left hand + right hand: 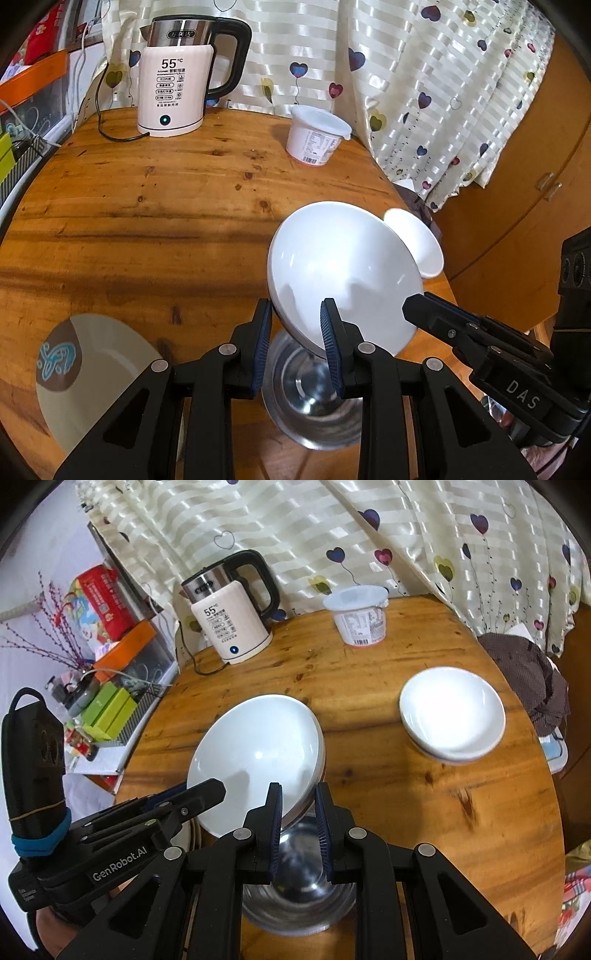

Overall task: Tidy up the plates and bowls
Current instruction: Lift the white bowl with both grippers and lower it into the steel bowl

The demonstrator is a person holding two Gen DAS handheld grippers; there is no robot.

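A large white bowl (343, 266) (255, 753) is held tilted above a steel bowl (314, 398) (299, 886) on the round wooden table (147, 206). My left gripper (297, 332) straddles its near rim, one finger inside and one outside. My right gripper (298, 810) straddles the opposite rim the same way; it also shows in the left wrist view (417, 306). A small white bowl stack (452, 710) (417, 240) sits at the right. A beige plate with a blue pattern (88, 373) lies at the near left.
An electric kettle (173, 74) (229, 616) with its cord stands at the back left. A lidded white tub (317, 134) (358, 614) stands at the back. Curtain behind; a brown cloth (524, 675) lies off the table's right edge. Boxes clutter a shelf (110, 701) to the left.
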